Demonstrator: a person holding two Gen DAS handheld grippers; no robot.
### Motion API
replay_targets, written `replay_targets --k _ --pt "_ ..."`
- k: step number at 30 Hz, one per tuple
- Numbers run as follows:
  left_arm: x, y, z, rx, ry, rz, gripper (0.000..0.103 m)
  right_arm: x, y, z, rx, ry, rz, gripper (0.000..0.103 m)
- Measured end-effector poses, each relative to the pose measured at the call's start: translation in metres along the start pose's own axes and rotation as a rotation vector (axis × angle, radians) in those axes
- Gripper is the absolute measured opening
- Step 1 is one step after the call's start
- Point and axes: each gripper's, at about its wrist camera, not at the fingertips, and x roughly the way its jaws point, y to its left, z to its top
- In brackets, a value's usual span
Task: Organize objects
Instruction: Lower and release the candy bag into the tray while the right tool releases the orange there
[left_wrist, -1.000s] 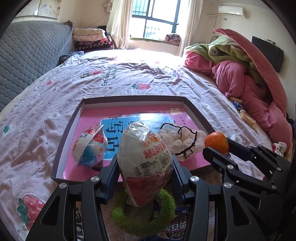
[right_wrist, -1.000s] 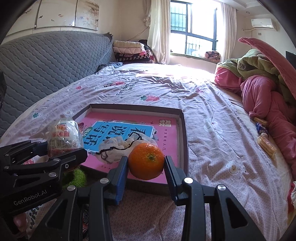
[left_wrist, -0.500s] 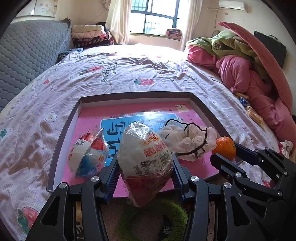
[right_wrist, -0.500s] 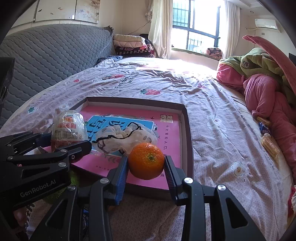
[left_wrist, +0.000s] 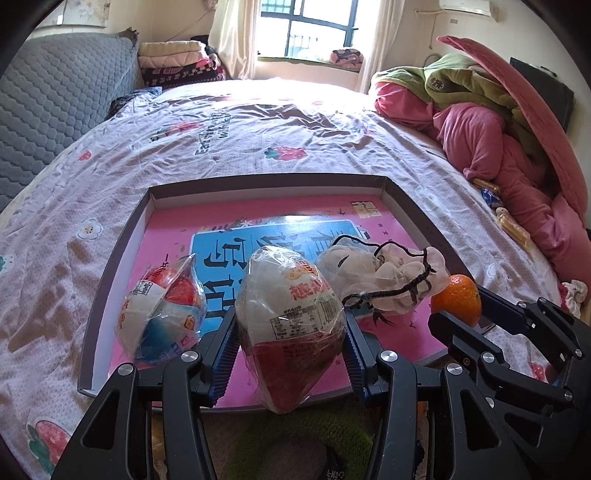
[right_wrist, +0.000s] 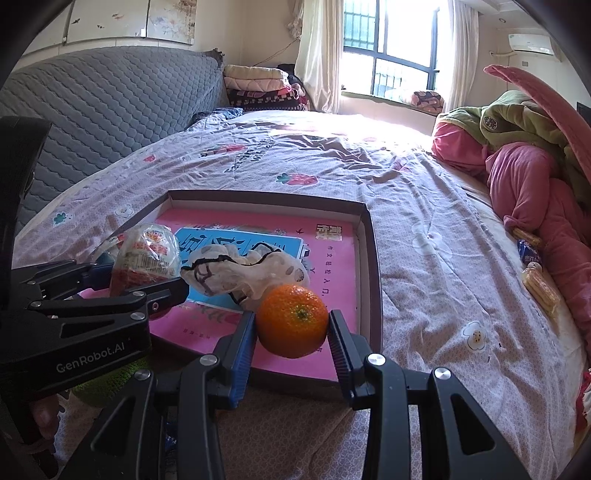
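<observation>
My left gripper (left_wrist: 290, 341) is shut on a plastic-wrapped egg-shaped snack pack (left_wrist: 290, 314) and holds it over the near edge of the pink box lid tray (left_wrist: 258, 182). My right gripper (right_wrist: 291, 334) is shut on an orange (right_wrist: 292, 325) over the tray's (right_wrist: 365, 236) near right corner. The orange also shows in the left wrist view (left_wrist: 458, 299). In the tray lie a second wrapped egg pack (left_wrist: 162, 314) at the left and a crumpled white drawstring bag (left_wrist: 384, 280) in the middle, also in the right wrist view (right_wrist: 243, 271).
The tray lies on a bed with a flowered pink sheet (left_wrist: 258, 122). A green fuzzy ring (left_wrist: 295, 439) lies under my left gripper. A pink and green quilt pile (left_wrist: 498, 122) and small snack packets (right_wrist: 535, 269) are at the right. A grey quilted headboard (right_wrist: 92, 110) is at the left.
Both grippers have moved forward over the tray's near edge with their loads. The tray looks closer and the green ring has slid beneath the left gripper.
</observation>
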Motion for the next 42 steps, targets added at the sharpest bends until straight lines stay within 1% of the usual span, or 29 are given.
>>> replay_targets --k 7,14,19,24,29,32,42 --pt "0.009 -0.001 -0.001 -0.002 0.018 0.019 0.053 0.002 -0.001 0.001 -0.003 0.003 -0.004 0.039" --pt "0.012 0.001 -0.002 -0.007 0.032 0.019 0.053 0.008 0.001 0.004 -0.015 0.019 -0.020 0.039" --pt "0.015 0.002 -0.002 -0.010 0.042 0.021 0.053 0.013 0.004 0.006 -0.029 0.041 -0.011 0.039" --pt "0.017 0.003 -0.003 -0.010 0.049 0.029 0.053 0.022 0.008 0.007 -0.047 0.075 -0.024 0.039" --pt "0.018 0.003 -0.002 -0.014 0.055 0.031 0.053 0.026 0.006 0.006 -0.034 0.091 -0.024 0.039" --pt "0.023 0.004 -0.003 -0.016 0.081 0.031 0.053 0.027 0.007 0.006 -0.037 0.092 -0.030 0.039" --pt "0.022 0.009 -0.005 -0.040 0.087 0.026 0.053 0.026 0.001 0.006 -0.007 0.099 -0.029 0.040"
